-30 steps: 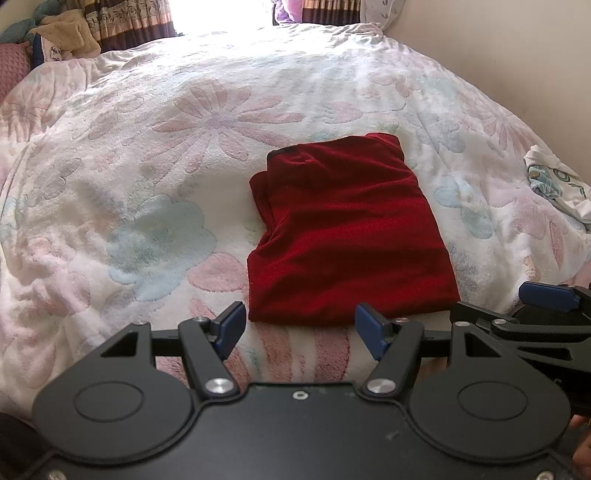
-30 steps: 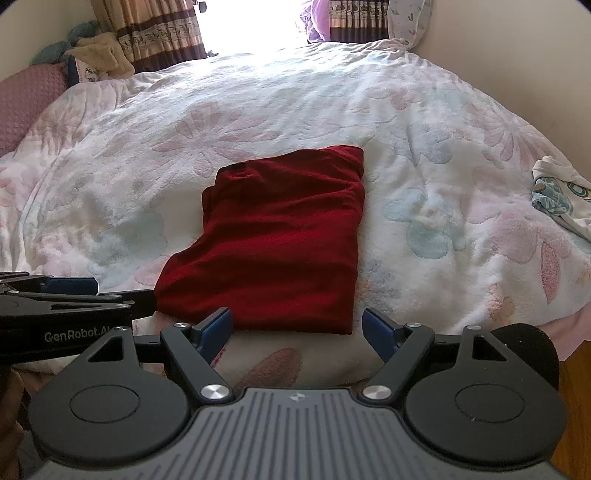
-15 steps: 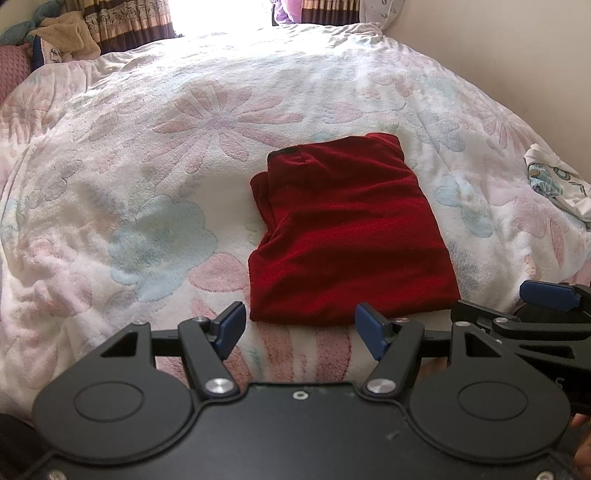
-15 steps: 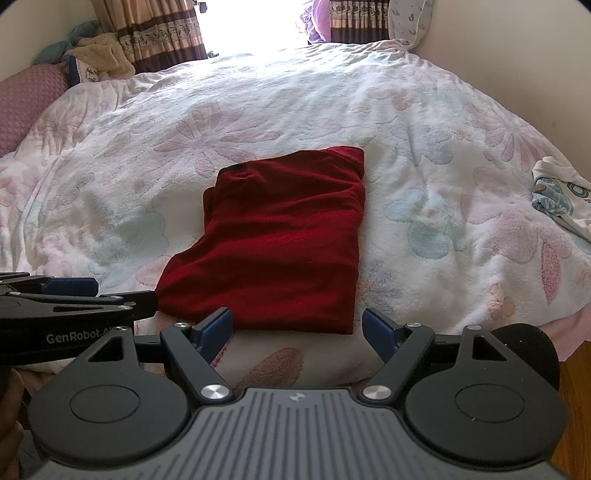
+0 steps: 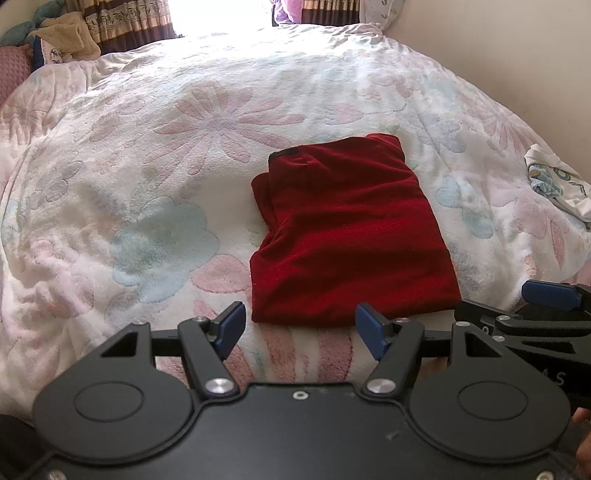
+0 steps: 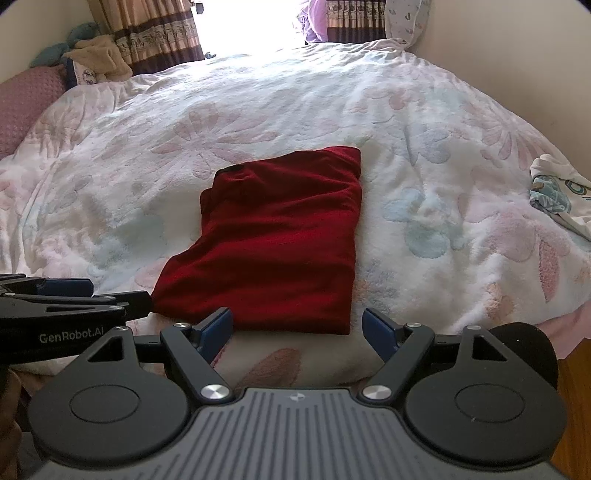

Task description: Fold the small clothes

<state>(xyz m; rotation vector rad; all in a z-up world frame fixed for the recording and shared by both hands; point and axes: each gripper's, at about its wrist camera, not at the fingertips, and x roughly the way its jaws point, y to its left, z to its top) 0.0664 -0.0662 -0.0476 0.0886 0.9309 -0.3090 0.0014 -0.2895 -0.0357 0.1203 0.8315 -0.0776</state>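
On the flowered blanket (image 5: pixel 184 155), near its front edge, lies the red garment (image 5: pixel 347 236), folded flat into a rough rectangle, with a layered fold stepping out along its left side and a dark band at its far left corner. Just short of the garment's near hem, left gripper (image 5: pixel 300 326) hovers with blue fingers spread wide, holding nothing; hem sits between and just beyond the fingertips. Right gripper (image 6: pixel 297 330) likewise spread and empty, near hem just beyond it, toward the garment's right corner. Bare blanket on all sides of the garment, widest to its left and beyond it. Right of the garment, well apart, a white printed cloth (image 6: pixel 554 192) is cut off by the frame edge. Beyond the garment, curtains (image 6: pixel 159 33) flank a blown-out window; detail there unreadable. Contact between fingers and blanket cannot be told.
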